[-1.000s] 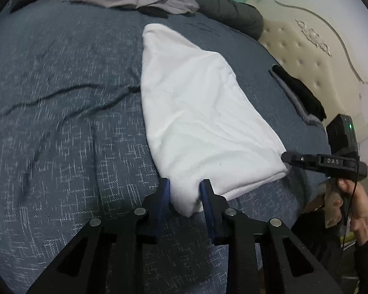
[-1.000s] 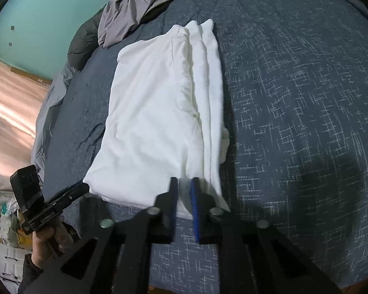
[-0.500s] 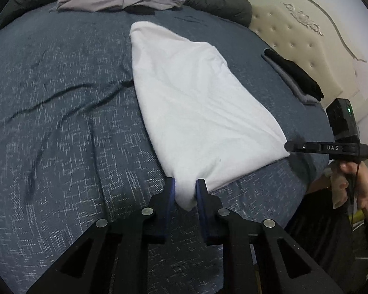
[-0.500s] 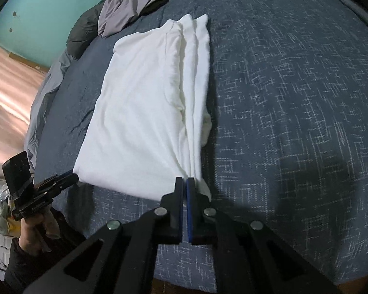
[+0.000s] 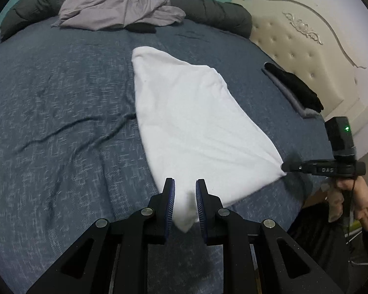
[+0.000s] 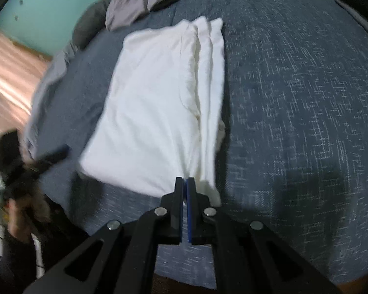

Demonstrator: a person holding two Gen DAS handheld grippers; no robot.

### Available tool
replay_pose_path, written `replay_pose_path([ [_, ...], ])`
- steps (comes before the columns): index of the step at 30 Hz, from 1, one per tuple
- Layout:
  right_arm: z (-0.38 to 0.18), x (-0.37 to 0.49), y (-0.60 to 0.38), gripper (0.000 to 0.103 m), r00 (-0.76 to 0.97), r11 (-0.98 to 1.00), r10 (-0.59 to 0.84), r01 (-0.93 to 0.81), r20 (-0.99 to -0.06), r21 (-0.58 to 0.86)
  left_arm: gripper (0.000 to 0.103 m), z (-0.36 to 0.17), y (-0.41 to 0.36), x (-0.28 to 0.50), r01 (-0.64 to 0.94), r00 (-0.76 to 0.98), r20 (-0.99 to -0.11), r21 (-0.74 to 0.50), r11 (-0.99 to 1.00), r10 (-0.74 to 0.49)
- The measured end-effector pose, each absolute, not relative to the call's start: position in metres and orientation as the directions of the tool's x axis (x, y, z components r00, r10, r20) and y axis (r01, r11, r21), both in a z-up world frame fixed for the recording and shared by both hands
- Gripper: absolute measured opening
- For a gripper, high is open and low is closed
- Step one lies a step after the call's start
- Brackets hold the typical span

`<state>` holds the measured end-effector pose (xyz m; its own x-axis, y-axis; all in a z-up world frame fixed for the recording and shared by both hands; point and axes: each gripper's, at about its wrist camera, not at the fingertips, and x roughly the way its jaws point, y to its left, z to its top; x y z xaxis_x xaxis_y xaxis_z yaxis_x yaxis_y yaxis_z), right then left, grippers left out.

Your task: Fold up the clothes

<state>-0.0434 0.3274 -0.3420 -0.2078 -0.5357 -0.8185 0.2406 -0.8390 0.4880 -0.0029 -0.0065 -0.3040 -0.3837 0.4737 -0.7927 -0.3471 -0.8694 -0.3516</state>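
A white garment (image 5: 193,127) is lying lengthwise on the blue bedspread (image 5: 56,112), folded into a long strip with layered edges showing along one side, its two near corners pinched up.

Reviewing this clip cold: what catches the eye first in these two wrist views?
The white folded garment stands out, lying lengthwise in the middle of the dark blue bedspread. Each near corner of it is pinched: one by the left hand-held gripper, the other by the right hand-held gripper. Behind it, a crumpled grey garment sits at the bed's far edge.
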Motion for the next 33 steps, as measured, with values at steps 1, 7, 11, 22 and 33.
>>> replay_pose_path([
  [1,-0.339,-0.045,0.331,0.004,-0.224,-0.837,-0.542,0.223,-0.810,0.499,0.019,-0.306,-0.003,-0.006,-0.349,-0.380,-0.795,-0.351,-0.869,0.474],
  [7,-0.335,-0.057,0.343,0.029,-0.266,-0.829,-0.559,0.165,-0.785,0.534,0.019,-0.327,0.008,-0.004,-0.354,-0.341,-0.818,-0.345,-0.869,0.464],
  [11,-0.346,-0.064,0.325,0.029,-0.223,-0.831,-0.556,0.173,-0.801,0.528,0.019,-0.330,0.010,-0.001,-0.355,-0.338,-0.822,-0.340,-0.871,0.459],
  [22,-0.360,-0.059,0.322,0.002,-0.182,-0.846,-0.525,0.214,-0.831,0.488,0.019,-0.333,0.015,0.007,-0.388,-0.324,-0.831,-0.320,-0.864,0.453],
  [33,-0.369,-0.051,0.332,0.002,-0.177,-0.858,-0.503,0.218,-0.846,0.464,0.019,-0.336,0.021,0.013,-0.409,-0.314,-0.834,-0.313,-0.857,0.454],
])
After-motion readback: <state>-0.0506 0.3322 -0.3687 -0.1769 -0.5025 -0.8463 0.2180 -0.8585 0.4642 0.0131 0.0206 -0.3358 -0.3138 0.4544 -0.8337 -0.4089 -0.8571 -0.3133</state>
